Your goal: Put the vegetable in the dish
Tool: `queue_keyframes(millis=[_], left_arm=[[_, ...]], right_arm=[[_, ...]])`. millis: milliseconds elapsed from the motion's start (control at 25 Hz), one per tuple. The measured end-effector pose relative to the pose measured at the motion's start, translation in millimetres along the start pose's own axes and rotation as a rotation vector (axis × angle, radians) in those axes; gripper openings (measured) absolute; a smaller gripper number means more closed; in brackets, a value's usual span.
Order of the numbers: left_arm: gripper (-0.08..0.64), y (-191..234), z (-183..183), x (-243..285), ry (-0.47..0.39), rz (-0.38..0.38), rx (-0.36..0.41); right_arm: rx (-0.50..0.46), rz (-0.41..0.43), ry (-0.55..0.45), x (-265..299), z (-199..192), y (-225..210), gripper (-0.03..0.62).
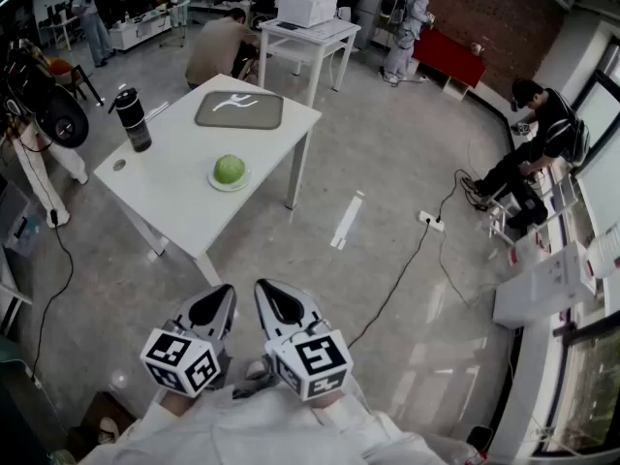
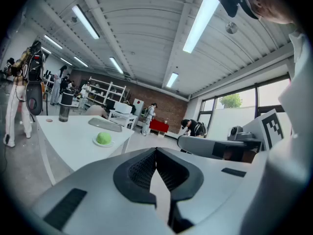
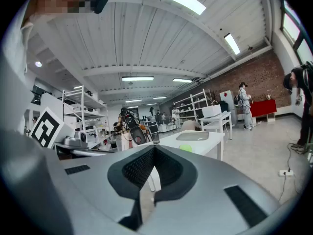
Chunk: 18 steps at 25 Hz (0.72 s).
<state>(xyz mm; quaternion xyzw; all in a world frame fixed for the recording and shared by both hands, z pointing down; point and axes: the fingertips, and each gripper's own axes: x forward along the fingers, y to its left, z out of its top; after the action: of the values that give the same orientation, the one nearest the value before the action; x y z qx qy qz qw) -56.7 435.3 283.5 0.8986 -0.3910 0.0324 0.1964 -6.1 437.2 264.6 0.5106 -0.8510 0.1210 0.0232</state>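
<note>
round green vegetable [image 1: 230,170], a cabbage-like ball, is in neither tool; nearest the body, the left gripper [image 1: 219,300] and the right gripper [image 1: 273,298] are held side by side just in front of the chest, each with its jaws pressed together on nothing; bare grey concrete floor [image 1: 291,260] lies between them and the white rectangular table [image 1: 165,197]; on that table, near its closer right edge, the vegetable sits on a small pale round plate [image 1: 215,185], so it looks already dished, unless the flat grey tray [image 1: 267,116] further back is the dish meant, which i cannot settle; the ball lies ahead and a little to the left of both tools, well apart from them, so the left gripper is slightly the nearer; being round, it offers no long axis to line up with; a step forward looks needed before any reach; a black cylindrical bottle [image 1: 133,119] stands at the table's left side; beyond, a crouching person [image 1: 218,51] and a second white table [image 1: 325,35] carrying a white boxy printer [image 1: 306,8].
</note>
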Motion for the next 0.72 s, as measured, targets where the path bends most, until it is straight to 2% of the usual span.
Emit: queue_keyframes(millis=[320, 480, 640, 720], left_arm=[[0.009, 3, -1, 5, -0.001, 0.002, -0.03], [0.009, -1, -1, 10, 0.0, -0.008, -0.018], [0.009, -7, -1, 14, -0.001, -0.02, -0.003], [0.009, -7, 0, 14, -0.005, -0.028, -0.015]], right_arm=[[0.021, 0.004, -0.003, 3, -1, -10, 0.014], [0.023, -0.007, -0.003, 0, -2, -17, 0.014], [0.106, 0.048, -0.027, 3, -2, -17, 0.015], [0.115, 0.056, -0.021, 4, -3, -17, 0.015]])
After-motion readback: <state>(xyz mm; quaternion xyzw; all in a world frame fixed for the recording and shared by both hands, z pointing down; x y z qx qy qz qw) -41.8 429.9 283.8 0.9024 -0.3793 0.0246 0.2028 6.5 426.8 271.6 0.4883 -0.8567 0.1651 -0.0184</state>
